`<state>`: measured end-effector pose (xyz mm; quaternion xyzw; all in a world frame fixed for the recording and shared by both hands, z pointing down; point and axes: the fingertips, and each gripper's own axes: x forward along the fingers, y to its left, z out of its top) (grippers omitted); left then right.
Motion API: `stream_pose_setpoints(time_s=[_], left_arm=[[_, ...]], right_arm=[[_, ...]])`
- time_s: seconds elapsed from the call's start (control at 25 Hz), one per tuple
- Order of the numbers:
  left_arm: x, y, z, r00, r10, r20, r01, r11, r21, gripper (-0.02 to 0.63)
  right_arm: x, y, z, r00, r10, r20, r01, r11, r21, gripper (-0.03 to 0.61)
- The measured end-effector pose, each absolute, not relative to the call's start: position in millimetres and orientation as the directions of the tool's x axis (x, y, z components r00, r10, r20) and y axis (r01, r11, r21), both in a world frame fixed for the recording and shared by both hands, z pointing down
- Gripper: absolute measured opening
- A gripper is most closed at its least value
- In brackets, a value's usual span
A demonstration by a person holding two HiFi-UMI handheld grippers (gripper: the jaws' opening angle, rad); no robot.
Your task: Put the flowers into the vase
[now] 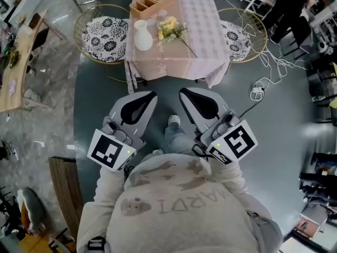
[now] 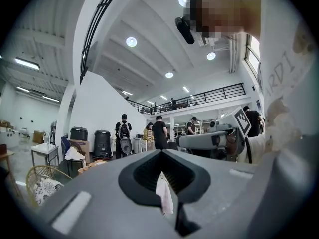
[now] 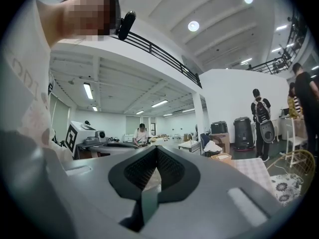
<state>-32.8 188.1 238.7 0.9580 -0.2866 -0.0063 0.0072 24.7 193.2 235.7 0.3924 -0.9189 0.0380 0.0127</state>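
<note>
We stand well back from the surface (image 1: 206, 31), with the left tool (image 1: 150, 97) and the right tool (image 1: 185, 94) drawn in close to our chest and aimed toward it. This looks like a ready stance, with the task not yet begun. Both tools have their jaws pressed together and grip nothing. The flowers (image 1: 169, 28) lie flat on the cloth just beside the white vase (image 1: 142, 36), which stands upright and looks empty from here, and wooden boxes (image 1: 152, 1) sit behind them. We judge the stems point away from the vase, toward the right tool. Both gripper views tilt up at the hall and show neither flowers nor vase. A pale sliver shows through the left jaw slit, and we cannot tell what it is.
</note>
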Motion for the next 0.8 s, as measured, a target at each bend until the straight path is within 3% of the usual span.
stream_pose_setpoints(time_s=[0.8], left_arm=[[38.0,33.1,225.1,0.776,-0.631,-0.008,-0.631,-0.776,-0.011,0.0]], right_arm=[[104.9,31.9,234.0,-0.759,-0.649,0.043,-0.65,0.756,-0.071,0.028]])
